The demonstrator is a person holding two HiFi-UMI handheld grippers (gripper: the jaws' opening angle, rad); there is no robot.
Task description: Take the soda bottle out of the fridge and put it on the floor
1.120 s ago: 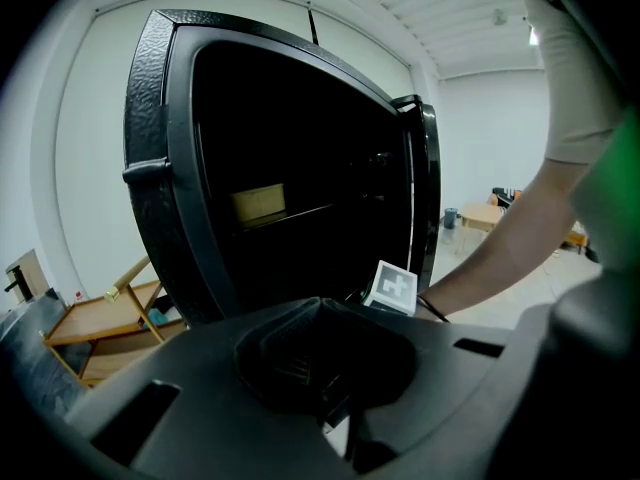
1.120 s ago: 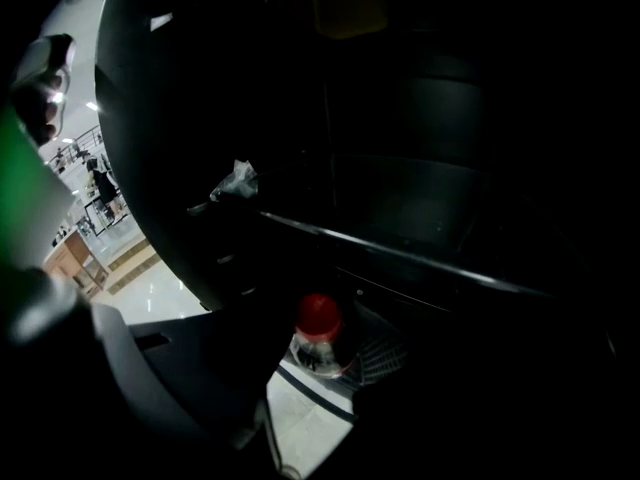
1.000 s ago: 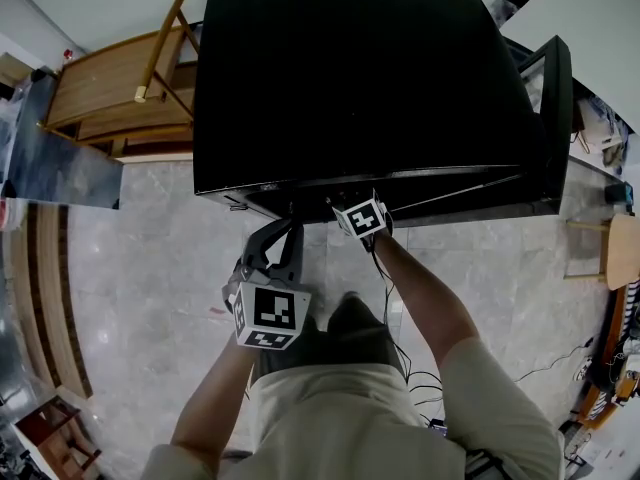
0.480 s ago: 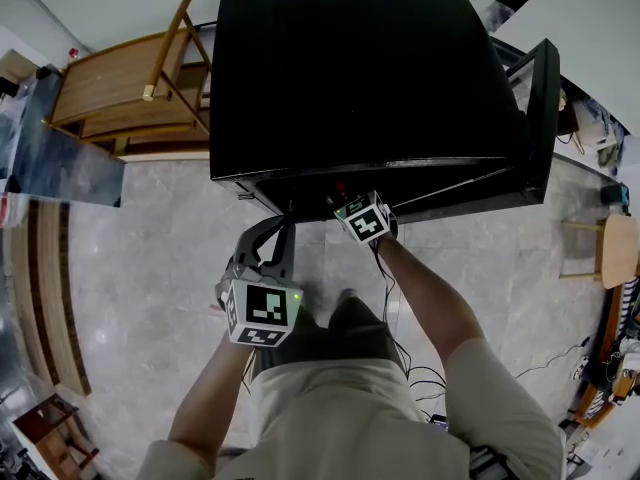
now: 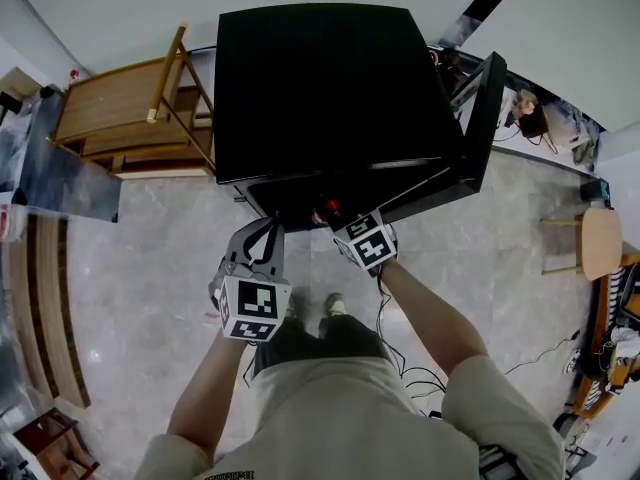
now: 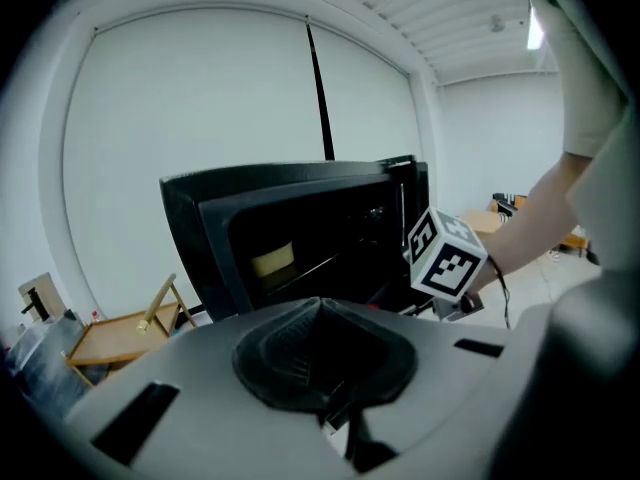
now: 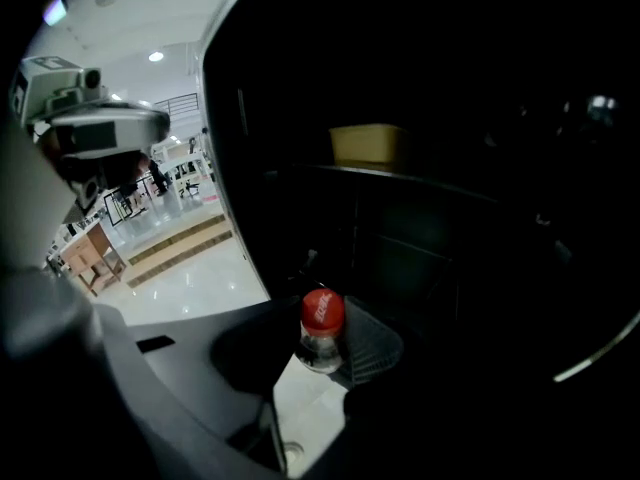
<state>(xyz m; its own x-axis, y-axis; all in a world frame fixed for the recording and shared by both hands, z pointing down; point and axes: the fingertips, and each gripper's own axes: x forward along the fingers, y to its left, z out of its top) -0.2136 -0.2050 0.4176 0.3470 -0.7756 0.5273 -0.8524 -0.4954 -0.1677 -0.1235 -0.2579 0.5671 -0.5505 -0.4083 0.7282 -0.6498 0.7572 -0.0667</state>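
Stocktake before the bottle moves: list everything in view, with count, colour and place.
fridge: one, black, centre, its door swung open to the right
soda bottle: one, clear with a red cap, at the fridge's open front
box: one, yellowish, on a shelf inside the fridge
wooden furniture: one group, light brown, left of the fridge
stool: one, light wood, far right
floor: grey marble tiles
left tongs: grey, jaws together, empty, in front of the fridge
right tongs: grey, closed on the soda bottle's neck
marker cubes: two, black and white, one on each gripper
arms: two, bare
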